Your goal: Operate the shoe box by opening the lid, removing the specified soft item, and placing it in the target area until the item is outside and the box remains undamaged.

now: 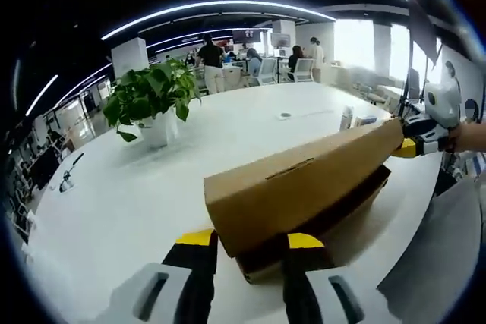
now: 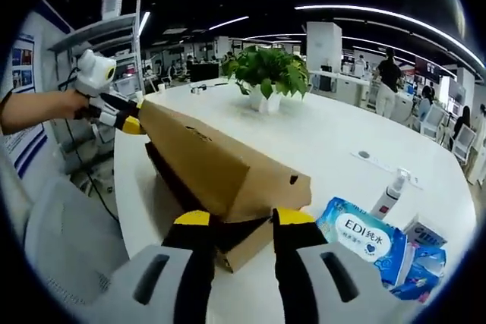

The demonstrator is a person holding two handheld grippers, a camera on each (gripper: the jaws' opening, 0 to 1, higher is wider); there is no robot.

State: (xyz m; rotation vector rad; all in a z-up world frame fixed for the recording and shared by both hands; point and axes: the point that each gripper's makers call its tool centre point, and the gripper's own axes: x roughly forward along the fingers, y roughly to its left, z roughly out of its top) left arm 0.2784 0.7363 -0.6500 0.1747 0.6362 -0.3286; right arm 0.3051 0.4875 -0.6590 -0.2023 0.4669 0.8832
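Both grippers pinch the shoe box lid point(image 1: 304, 180) at opposite ends: left gripper point(image 1: 250, 242) on the near edge, right gripper point(image 2: 234, 221) on the far one. With the lid half lifted over the shoe box base point(image 2: 243, 246) on the white table point(image 1: 137, 202), uneven pulling could tear its cardboard. A tissue pack point(image 2: 364, 239) reads "EDI 纯水".

Left gripper view: close at one end of shoe box point(image 1: 300, 187), facing along it. Right gripper view: opposite end. Shared: box, white worktop point(image 1: 137, 195), plant point(image 1: 152, 96)
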